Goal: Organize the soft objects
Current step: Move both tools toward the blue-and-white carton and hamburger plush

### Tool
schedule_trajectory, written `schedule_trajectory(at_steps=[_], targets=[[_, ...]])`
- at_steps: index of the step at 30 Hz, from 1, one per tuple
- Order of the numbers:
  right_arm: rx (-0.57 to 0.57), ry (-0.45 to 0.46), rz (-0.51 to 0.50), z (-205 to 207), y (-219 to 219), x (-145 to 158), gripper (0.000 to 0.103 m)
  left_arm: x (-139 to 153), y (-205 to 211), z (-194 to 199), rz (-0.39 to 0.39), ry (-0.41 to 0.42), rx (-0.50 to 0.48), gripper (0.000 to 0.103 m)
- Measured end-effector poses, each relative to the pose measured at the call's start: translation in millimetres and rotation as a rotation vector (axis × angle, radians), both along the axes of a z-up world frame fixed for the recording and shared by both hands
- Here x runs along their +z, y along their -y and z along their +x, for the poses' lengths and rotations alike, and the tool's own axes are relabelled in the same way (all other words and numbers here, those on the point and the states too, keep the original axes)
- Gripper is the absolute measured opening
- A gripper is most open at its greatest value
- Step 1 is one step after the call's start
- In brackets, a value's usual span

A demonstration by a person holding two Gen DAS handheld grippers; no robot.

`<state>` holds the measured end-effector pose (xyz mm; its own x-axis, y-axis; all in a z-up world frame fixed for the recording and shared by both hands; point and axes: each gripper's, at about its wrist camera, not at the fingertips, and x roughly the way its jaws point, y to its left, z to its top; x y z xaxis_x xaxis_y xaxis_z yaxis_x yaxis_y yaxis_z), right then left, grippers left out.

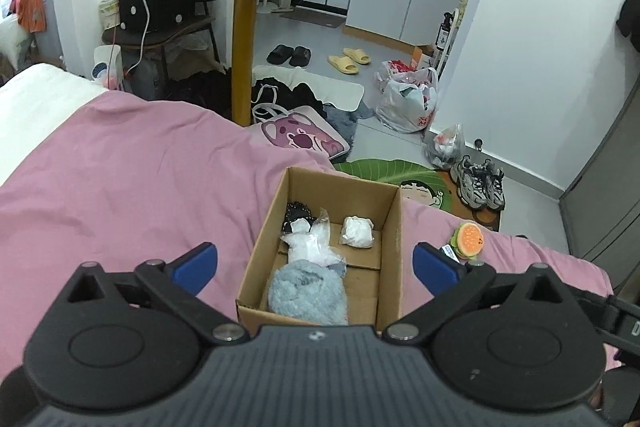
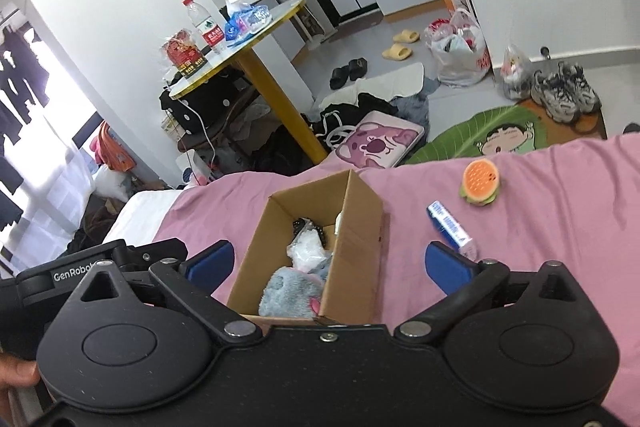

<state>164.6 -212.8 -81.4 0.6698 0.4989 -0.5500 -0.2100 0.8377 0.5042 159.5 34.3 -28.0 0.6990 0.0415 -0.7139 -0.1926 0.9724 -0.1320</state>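
Our left hand-held gripper [image 1: 315, 263] and right hand-held gripper [image 2: 329, 263] gape empty above the cardboard box [image 1: 390, 227], fluffy grey plush [image 1: 306, 287] inside, pink bedspread [image 1: 120, 167] bare around.

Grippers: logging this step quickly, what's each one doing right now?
Left gripper: open, fingers wide, holding nothing, above the cardboard box.
Right gripper: open, fingers wide, holding nothing, near the same box.

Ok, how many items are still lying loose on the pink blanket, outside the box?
2: the burger-shaped toy beyond the cardboard box, and the blue-and-white packet just nearer, between the toy and the box. More may be out of view.
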Motion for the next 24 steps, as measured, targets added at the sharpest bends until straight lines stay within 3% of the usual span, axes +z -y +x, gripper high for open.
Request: schedule_trajectory(at_steps=[13,24], targets=[[0.000,0.065,-0.024,-10,36,6,0.103,6,23,-13,0.066,0.001,-0.003,0.103],[0.000,0.080,0.001,-18,72,0,0.103,8,62,-26,0.022,0.038,-0.082,0.103]])
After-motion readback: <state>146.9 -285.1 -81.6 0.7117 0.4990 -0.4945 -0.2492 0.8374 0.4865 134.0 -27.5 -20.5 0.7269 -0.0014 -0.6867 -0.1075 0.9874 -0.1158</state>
